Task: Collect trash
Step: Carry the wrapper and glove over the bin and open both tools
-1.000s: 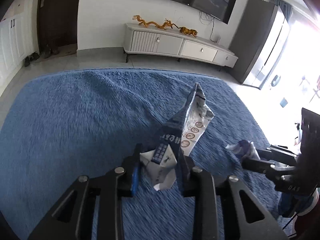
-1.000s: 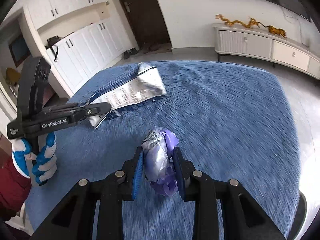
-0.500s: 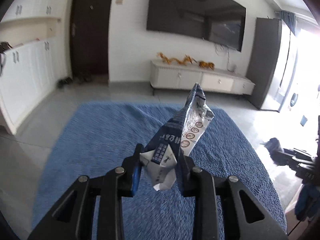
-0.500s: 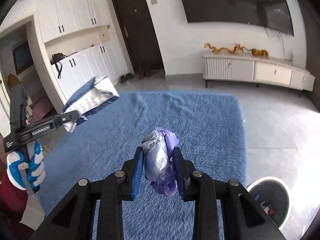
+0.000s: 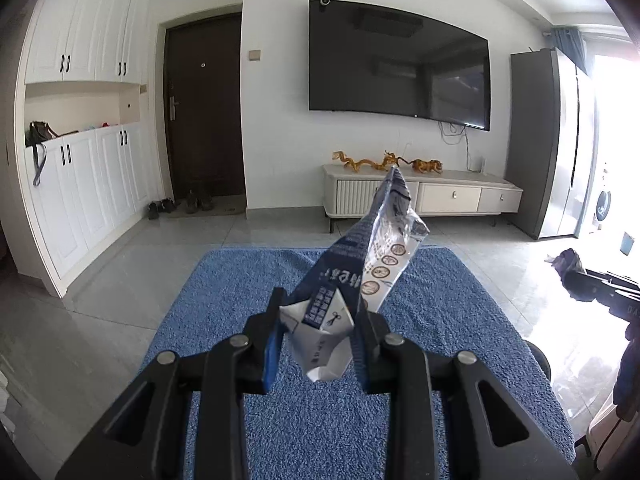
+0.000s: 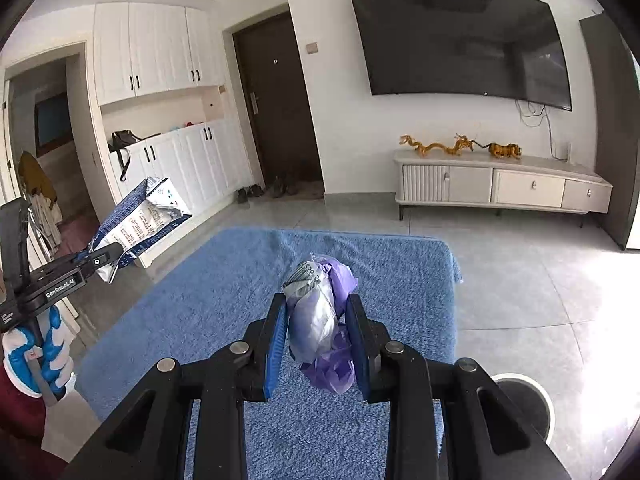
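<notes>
My left gripper [image 5: 316, 320] is shut on a flattened blue and white carton [image 5: 360, 276], which sticks up and forward from the fingers. In the right wrist view the left gripper [image 6: 100, 258] and its carton [image 6: 140, 216] show at the left, held high. My right gripper [image 6: 320, 320] is shut on a crumpled purple and white plastic wrapper [image 6: 320, 312]. The right gripper [image 5: 576, 284] shows at the right edge of the left wrist view. Both are raised well above the blue rug [image 6: 224, 300]. A round trash bin [image 6: 528, 404] stands on the floor at lower right.
A white TV cabinet [image 5: 424, 196] with dragon figurines stands against the far wall under a wall TV [image 5: 400, 64]. White cupboards [image 5: 80, 184] line the left. A dark door [image 5: 204, 112] with shoes in front is at the back. A grey fridge [image 5: 552, 144] stands right.
Both grippers have risen and tilted up from close over the rug, still holding their trash. The views now take in the whole room, and the bin has come into the right wrist view.
</notes>
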### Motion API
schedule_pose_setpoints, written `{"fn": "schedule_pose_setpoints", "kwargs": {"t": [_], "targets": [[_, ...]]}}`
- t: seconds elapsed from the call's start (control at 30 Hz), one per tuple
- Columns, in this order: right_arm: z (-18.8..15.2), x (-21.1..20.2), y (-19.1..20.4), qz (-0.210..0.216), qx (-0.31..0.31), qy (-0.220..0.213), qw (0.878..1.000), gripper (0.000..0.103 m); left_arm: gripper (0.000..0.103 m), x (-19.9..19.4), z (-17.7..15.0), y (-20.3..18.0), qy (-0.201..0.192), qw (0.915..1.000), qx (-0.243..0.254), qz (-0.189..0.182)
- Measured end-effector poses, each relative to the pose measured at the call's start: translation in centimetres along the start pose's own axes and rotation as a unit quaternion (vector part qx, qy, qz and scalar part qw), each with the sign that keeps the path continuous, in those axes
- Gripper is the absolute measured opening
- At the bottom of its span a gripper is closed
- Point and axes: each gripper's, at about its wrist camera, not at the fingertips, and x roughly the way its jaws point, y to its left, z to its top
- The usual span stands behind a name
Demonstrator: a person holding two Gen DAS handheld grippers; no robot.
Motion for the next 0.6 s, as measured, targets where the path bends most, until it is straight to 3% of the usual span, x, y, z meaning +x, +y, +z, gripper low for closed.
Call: {"fn": "schedule_pose_setpoints", "kwargs": {"t": [0.23,0.4,0.5,0.6], "targets": [[-0.8,-2.1,-3.3,-0.011,0.027,-0.024,0.999,0.028,0.028,0.3,1.0,-3.5,0.010,0.9993,0.034,-0.010],[-2.5,-3.3,-7.5,-0.036,0.056,-0.029,0.997,0.028,0.028,2.3,1.9,-8.9,0.033,0.9955,0.078,-0.044],[-4.3,-3.9,-10.6,-0.069,0.074,-0.021,0.995,0.028,0.028,4.5,1.8,-13.4,0.063,0.9884,0.108,-0.085],[-6.5,-4.2,-13.9,-0.090,0.109,-0.010,0.990,0.028,0.028,6.8,1.1,-18.5,0.097,0.9762,0.146,-0.129]]}}
